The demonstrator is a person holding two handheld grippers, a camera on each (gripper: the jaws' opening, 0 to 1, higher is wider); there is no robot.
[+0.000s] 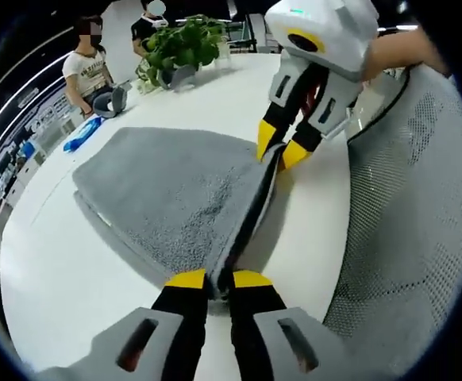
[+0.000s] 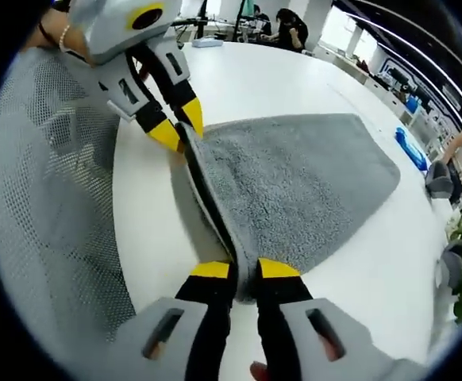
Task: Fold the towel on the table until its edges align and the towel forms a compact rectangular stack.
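A grey towel (image 1: pixel 175 190) lies on the white table (image 1: pixel 56 262), folded over with its near edge raised. My left gripper (image 1: pixel 219 279) is shut on one corner of that edge. The right gripper (image 1: pixel 281 147) comes in from the upper right and pinches the far corner. In the right gripper view the towel (image 2: pixel 294 182) spreads to the right, my right gripper (image 2: pixel 245 270) is shut on its near corner, and the left gripper (image 2: pixel 180 128) holds the other end. The towel edge stretches taut between them.
A grey mesh chair back (image 1: pixel 413 222) stands close beside the table edge, also as mesh (image 2: pixel 48 214). A potted plant (image 1: pixel 179 48), a blue object (image 1: pixel 82 135) and seated people (image 1: pixel 88 67) are at the table's far side.
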